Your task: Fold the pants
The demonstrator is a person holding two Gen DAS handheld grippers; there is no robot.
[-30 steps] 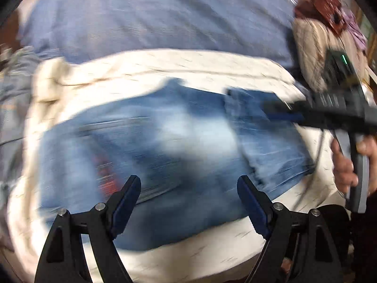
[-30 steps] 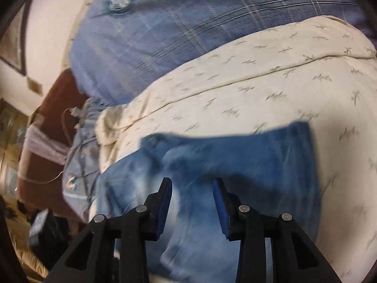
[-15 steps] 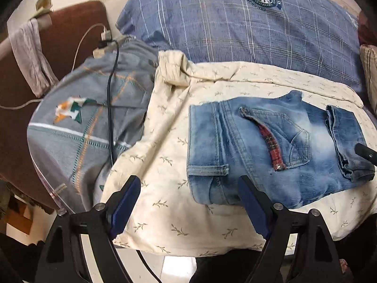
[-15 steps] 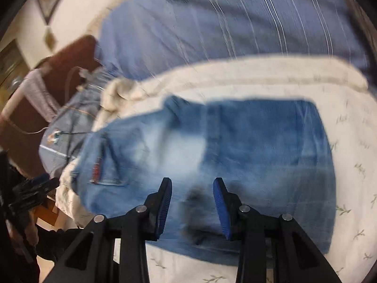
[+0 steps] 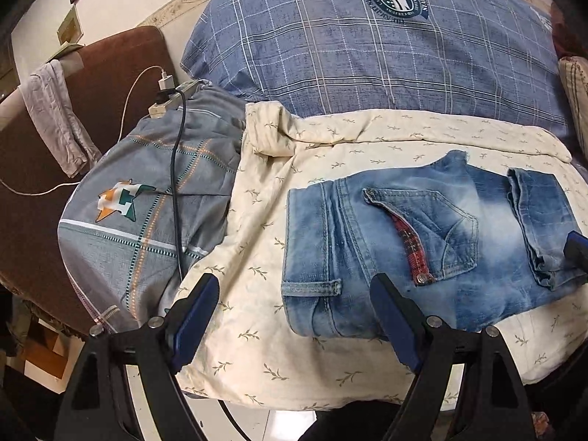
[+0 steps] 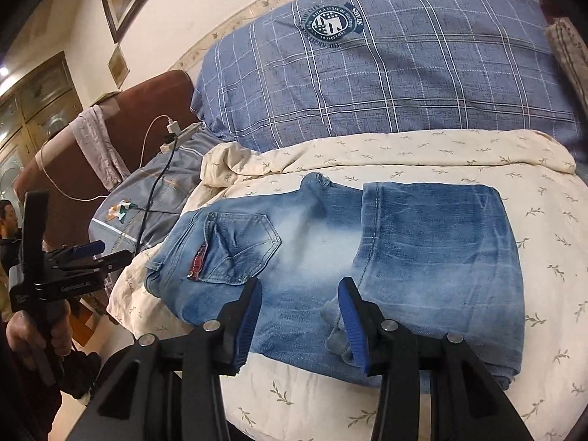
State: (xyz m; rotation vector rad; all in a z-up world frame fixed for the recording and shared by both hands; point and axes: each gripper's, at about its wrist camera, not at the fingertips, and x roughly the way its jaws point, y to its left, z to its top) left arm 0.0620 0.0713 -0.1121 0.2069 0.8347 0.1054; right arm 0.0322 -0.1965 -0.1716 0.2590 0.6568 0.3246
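Faded blue jeans [image 5: 422, 242] lie folded on a cream leaf-print sheet [image 5: 264, 220], waistband to the left, back pocket with red plaid trim up, leg ends laid over on the right. In the right wrist view the jeans [image 6: 330, 257] show the folded-over leg panel at right. My left gripper [image 5: 294, 312] is open and empty, held above the bed's near-left edge beside the waistband. It also shows in the right wrist view [image 6: 93, 251]. My right gripper [image 6: 299, 316] is open and empty, just above the jeans' near edge; one of its fingertips [image 5: 577, 248] shows at the right.
A big blue plaid pillow [image 5: 386, 47] lies behind the jeans. A grey pillow [image 5: 147, 213] with a black cable [image 5: 176, 183] lies at left, with a power strip [image 5: 169, 103] and a brown headboard [image 5: 92, 84]. The bed edge and floor [image 5: 228, 419] are below.
Both grippers have pulled back from the jeans toward the bed's near edge. The left one swung left and up, so the whole bed shows. The jeans lie still, folded.
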